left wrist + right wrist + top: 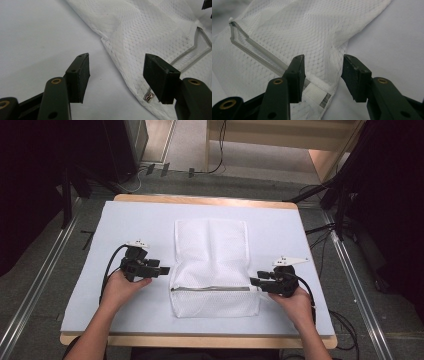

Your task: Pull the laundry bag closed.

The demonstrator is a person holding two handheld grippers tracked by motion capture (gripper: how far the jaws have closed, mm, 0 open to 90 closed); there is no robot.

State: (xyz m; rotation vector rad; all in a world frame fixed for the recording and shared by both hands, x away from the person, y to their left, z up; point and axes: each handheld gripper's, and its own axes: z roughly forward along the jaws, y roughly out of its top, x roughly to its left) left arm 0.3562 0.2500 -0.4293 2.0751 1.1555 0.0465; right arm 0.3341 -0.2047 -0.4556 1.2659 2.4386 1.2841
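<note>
Mesh bag (212, 265): a white laundry-style pouch of fine, dimpled netting is lying flat in the middle of the pale blue-grey table cover (125, 220). It is roughly rectangular, slightly pinched at its waist, with soft folds running along its far half.
Zipper (210, 288): a thin grey line is running across the mesh bag's near part, from one side edge to the other. In the right gripper view (257, 55) it is showing as a narrow, straight, pale grey band with a white cloth tab at its end.
Zipper pull (149, 96): a small, shiny metal piece is sitting at the mesh bag's hemmed edge, just beside one black pad.
Left gripper (161, 270): matte black, blocky, held in the person's left hand (120, 287), it is pointing at the mesh bag's left edge, level with the zipper. In its own view (117, 77) its jaws are standing wide apart, one over the bare cover, the other over the bag's hem, pressing nothing.
Right gripper (254, 281): the same black build, held in the right hand (295, 302), it is reaching the mesh bag's right edge at the zipper's end. In its own view (323, 75) its jaws are standing apart on either side of the bag's stitched corner, and the netting is lying between them unpinched.
Table cover: smooth, matte and plain, it is lying under the mesh bag over a light wooden tabletop (200, 200).
</note>
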